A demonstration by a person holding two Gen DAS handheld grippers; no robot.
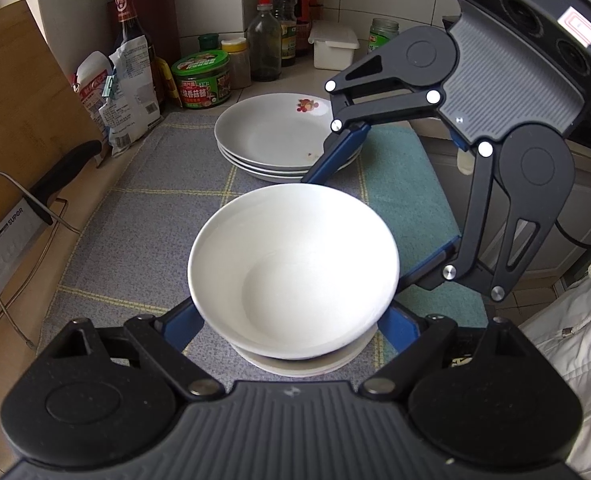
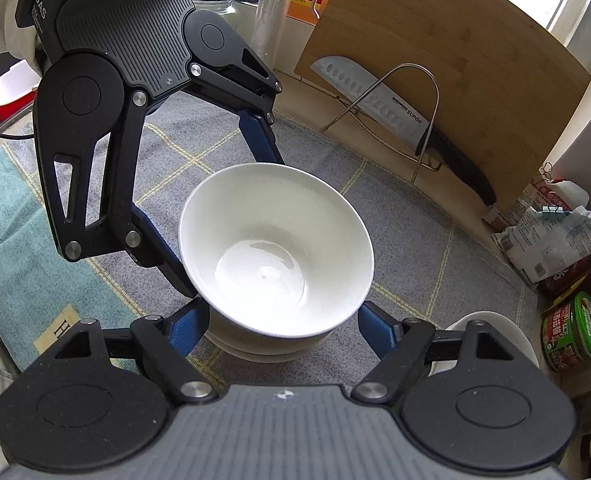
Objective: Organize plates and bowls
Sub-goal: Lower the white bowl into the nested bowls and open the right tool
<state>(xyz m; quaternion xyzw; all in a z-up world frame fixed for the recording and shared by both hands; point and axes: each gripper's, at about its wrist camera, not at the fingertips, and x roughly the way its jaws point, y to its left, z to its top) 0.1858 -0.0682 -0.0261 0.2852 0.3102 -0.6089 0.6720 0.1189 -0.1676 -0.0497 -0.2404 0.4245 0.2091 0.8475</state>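
A white bowl (image 1: 295,264) sits on top of a short stack of bowls (image 1: 303,364) on a grey checked mat (image 1: 135,248); the right wrist view shows it as well (image 2: 275,248). Both grippers reach around this stack from opposite sides. My left gripper (image 1: 291,320) has its blue pads (image 1: 183,328) on either side of the stack, with a small gap showing. My right gripper (image 2: 283,328) straddles it too, its right pad (image 2: 375,328) clear of the bowl. Behind the bowls stands a stack of white plates (image 1: 271,132) with a red print on the top one.
A wooden cutting board (image 2: 455,80) and a knife (image 2: 395,108) in a wire rack (image 2: 423,80) stand along one side. Bottles (image 1: 263,48), a green-lidded jar (image 1: 201,80), snack bags (image 1: 127,88) and a white box (image 1: 333,46) crowd the back corner. A teal towel (image 1: 407,184) covers the counter's edge.
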